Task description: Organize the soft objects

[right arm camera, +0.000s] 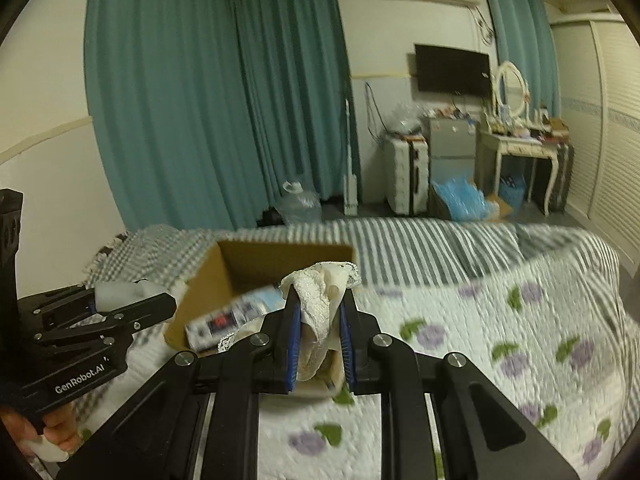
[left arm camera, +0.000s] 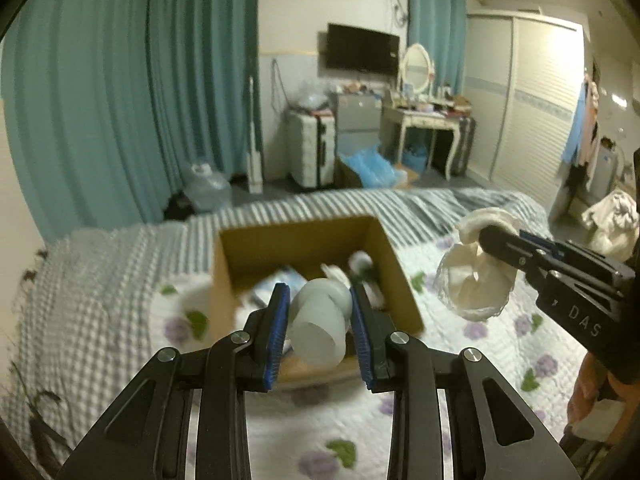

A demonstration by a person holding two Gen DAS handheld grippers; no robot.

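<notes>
On a floral-quilted bed (left arm camera: 460, 360), a cardboard box (left arm camera: 300, 240) sits mid-frame; left tongs (left arm camera: 320, 316) grasp a pale foam piece (left arm camera: 320, 324), right tongs (right arm camera: 320, 320) grasp cream lace cloth (right arm camera: 316, 300).

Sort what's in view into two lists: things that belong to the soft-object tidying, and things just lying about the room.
Part of the job:
- cardboard box on the bed
- pale grey soft piece in the left gripper
- cream lace cloth in the right gripper

Just lying about:
- water jug
- white suitcase
- blue plastic bag
- dressing table
</notes>
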